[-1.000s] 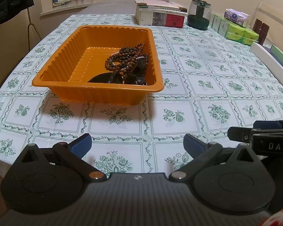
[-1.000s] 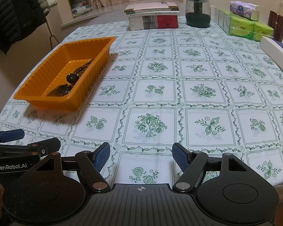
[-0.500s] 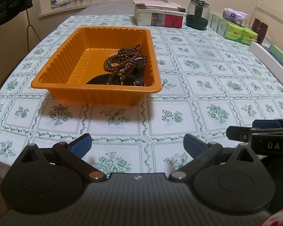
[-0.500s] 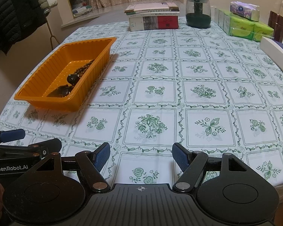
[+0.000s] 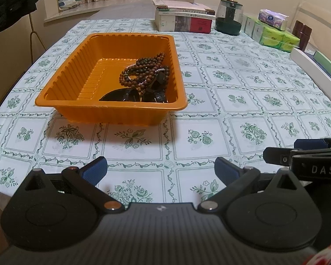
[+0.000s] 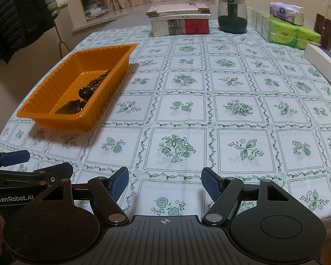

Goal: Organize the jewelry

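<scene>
An orange plastic tray [image 5: 64, 101] stands on the table's left side and shows in the right wrist view too [image 6: 44, 114]. Inside it lie brown bead strings [image 5: 143, 70] and dark glossy pieces [image 5: 130, 96]; the beads also show in the right wrist view [image 6: 97, 79]. My left gripper [image 5: 161, 172] is open and empty, low over the near table edge in front of the tray. My right gripper [image 6: 165, 184] is open and empty, to the right of the left one, also at the near edge. Each gripper shows at the edge of the other's view.
The table carries a green floral tablecloth [image 6: 176, 145]. At the far end stand a stack of books [image 6: 178, 19], a dark green jar [image 6: 231, 15] and green tissue packs [image 6: 291, 31]. A white box [image 6: 322, 61] lies at the right edge. A coat rack stands left.
The left gripper has drawn back slightly and tilted, so the tray sits a little farther and more centred in its view. The right gripper has barely moved. Both stay open.
</scene>
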